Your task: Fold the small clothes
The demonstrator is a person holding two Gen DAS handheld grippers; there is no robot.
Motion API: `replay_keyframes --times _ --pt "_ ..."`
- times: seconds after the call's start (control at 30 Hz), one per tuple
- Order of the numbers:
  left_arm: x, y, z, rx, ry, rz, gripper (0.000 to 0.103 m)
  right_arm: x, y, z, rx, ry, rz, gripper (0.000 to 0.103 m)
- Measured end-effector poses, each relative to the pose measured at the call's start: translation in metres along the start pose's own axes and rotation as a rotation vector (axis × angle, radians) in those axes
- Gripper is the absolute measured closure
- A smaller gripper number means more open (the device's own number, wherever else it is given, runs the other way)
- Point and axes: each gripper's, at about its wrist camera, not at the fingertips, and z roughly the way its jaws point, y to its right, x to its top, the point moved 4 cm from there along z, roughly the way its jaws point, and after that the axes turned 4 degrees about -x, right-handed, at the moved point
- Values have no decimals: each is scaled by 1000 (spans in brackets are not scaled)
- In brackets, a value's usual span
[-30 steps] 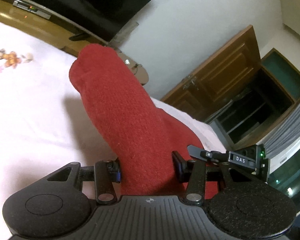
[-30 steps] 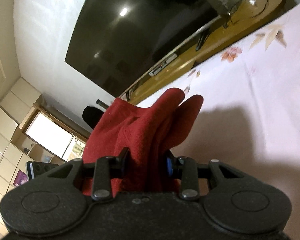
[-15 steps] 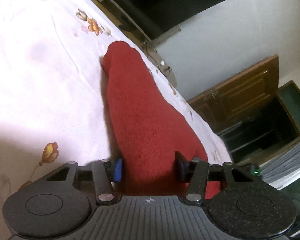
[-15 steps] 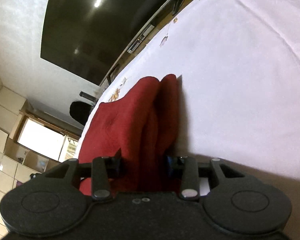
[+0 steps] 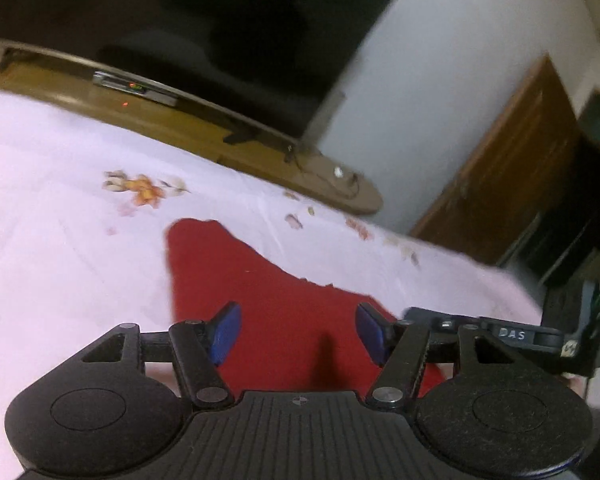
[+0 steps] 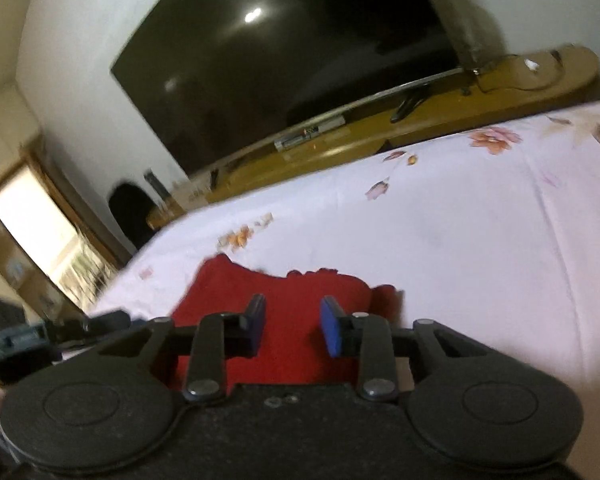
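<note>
A red knitted garment [image 5: 236, 280] lies flat on the pale pink floral bedsheet [image 5: 60, 240]. My left gripper [image 5: 296, 334] hovers just above its near edge, jaws wide apart and empty. In the right wrist view the same red garment [image 6: 292, 296] lies flat under my right gripper [image 6: 292, 326], whose blue-padded jaws are apart with nothing between them. The right gripper's black body [image 5: 540, 340] shows at the right edge of the left wrist view.
A large dark TV [image 6: 284, 52] stands on a long wooden shelf [image 6: 380, 136] beyond the bed's far edge. A wooden cabinet [image 5: 508, 168] stands to the right. The bedsheet [image 6: 480, 220] stretches right of the garment.
Both grippers have let go of the red garment and opened. The garment, held up and draped before, now lies flat on the sheet; both grippers have pulled back and tilted up.
</note>
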Motion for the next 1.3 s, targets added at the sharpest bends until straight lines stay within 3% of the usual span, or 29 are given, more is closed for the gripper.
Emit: replay_keyframes --times 0.1,0.13,0.23,0.37,0.43,0.5,0.7,0.83,1.1,1.17,1.23,1.3 --pt "-12 -2 35 100 -99 67 41 -8 2 33 -113 -110 -67 88" --pt "-14 -2 40 115 -88 84 41 -13 8 41 -148 -135 -74 89" --pt "-11 -5 38 113 -91 78 41 -9 22 42 -132 -128 -4 95" --pt "-15 2 18 120 -63 102 41 -10 20 32 -154 -136 -41 94" --pt "-16 7 -5 102 -19 92 41 -7 9 23 -174 -104 -58 80" --pt "-22 12 -22 83 1 80 41 -9 -7 3 -162 -44 -103 77" --pt "-51 30 -30 120 -49 160 41 -44 -41 -23 -102 -76 -223 81" --pt "-64 29 -31 187 -82 222 41 -71 -45 -10 -210 -138 -384 90" --pt "-67 24 -38 192 -66 196 40 -66 -40 -6 -219 -143 -332 93" --pt "-65 27 -52 186 -47 169 40 -62 -44 -13 -227 -140 -317 84" --pt "-67 28 -67 161 -30 134 40 -56 -47 -34 -213 -80 -293 64" --pt "-74 29 -76 158 -32 127 40 -54 -38 -51 -188 -63 -222 59"
